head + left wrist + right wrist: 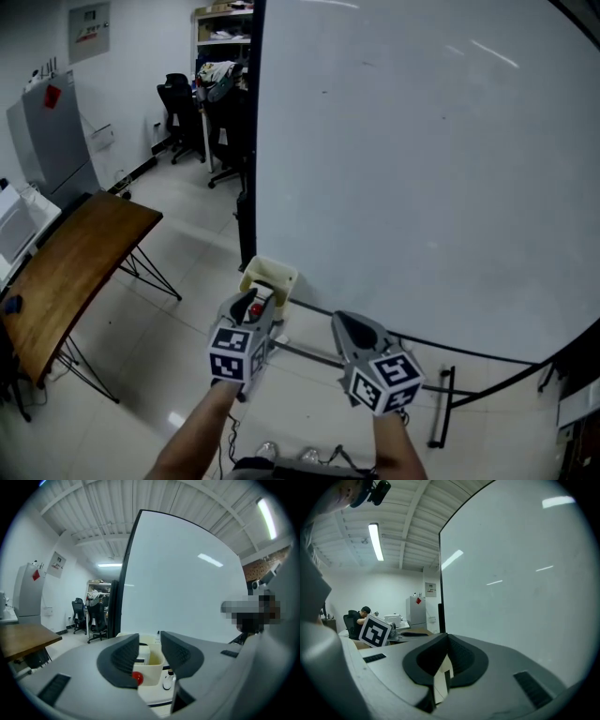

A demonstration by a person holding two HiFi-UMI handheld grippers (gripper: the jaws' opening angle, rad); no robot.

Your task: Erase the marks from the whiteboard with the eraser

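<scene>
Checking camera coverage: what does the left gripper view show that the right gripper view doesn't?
Left only: the left gripper with jaws apart, a cream tray beyond them, office chairs. Right only: the right gripper with jaws together, the left gripper's marker cube, a seated person. Both: the whiteboard.

Office: big whiteboard point(422, 169), swivel chairs point(180, 112), wooden desk point(75, 272).

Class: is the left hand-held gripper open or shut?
Open: the left hand-held gripper has its jaws apart in its own view, gripping nothing; the cream bin shows through the gap.
</scene>
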